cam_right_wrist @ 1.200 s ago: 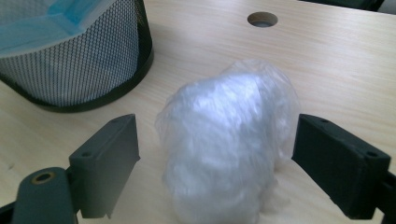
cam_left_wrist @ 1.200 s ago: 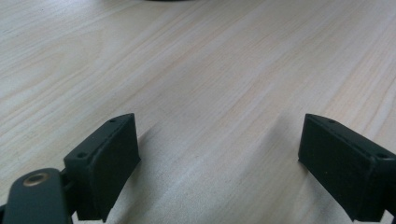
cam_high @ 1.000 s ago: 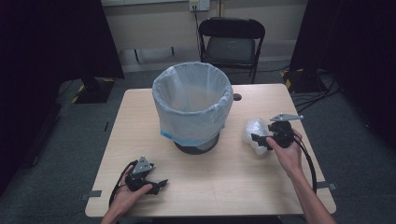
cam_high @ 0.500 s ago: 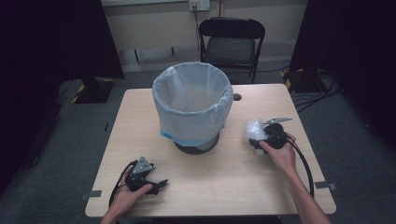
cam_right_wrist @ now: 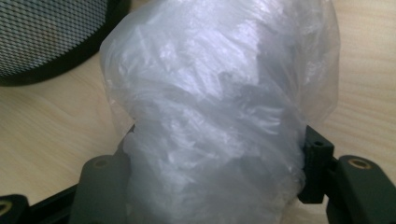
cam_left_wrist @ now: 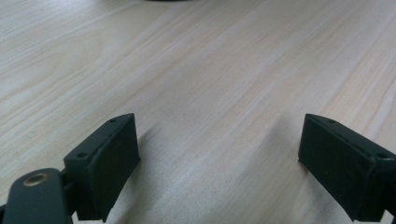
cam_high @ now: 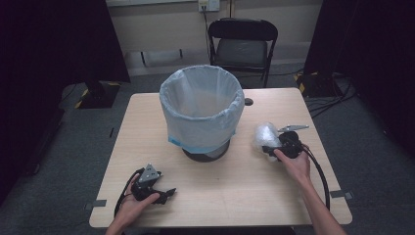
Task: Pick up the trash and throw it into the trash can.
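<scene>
A crumpled clear plastic bag [cam_high: 264, 135] lies on the wooden table [cam_high: 235, 196] to the right of a bin [cam_high: 201, 110] lined with a pale blue bag. My right gripper [cam_high: 270, 148] has just been closing, and its jaws now squeeze the crumpled plastic bag [cam_right_wrist: 219, 116] from both sides. Near the table's front left, my left gripper [cam_high: 169, 194] rests low over bare wood. Its jaws stand wide apart in the left gripper view with nothing between the fingertips [cam_left_wrist: 105, 158].
A black folding chair [cam_high: 243, 46] stands behind the table's far edge. The bin's dark mesh base [cam_right_wrist: 46, 37] sits just left of the bag in the right gripper view. Cables trail from both grippers toward the table's front edge.
My right gripper came down onto the crumpled bag and its jaws closed on it. The left gripper stayed where it was.
</scene>
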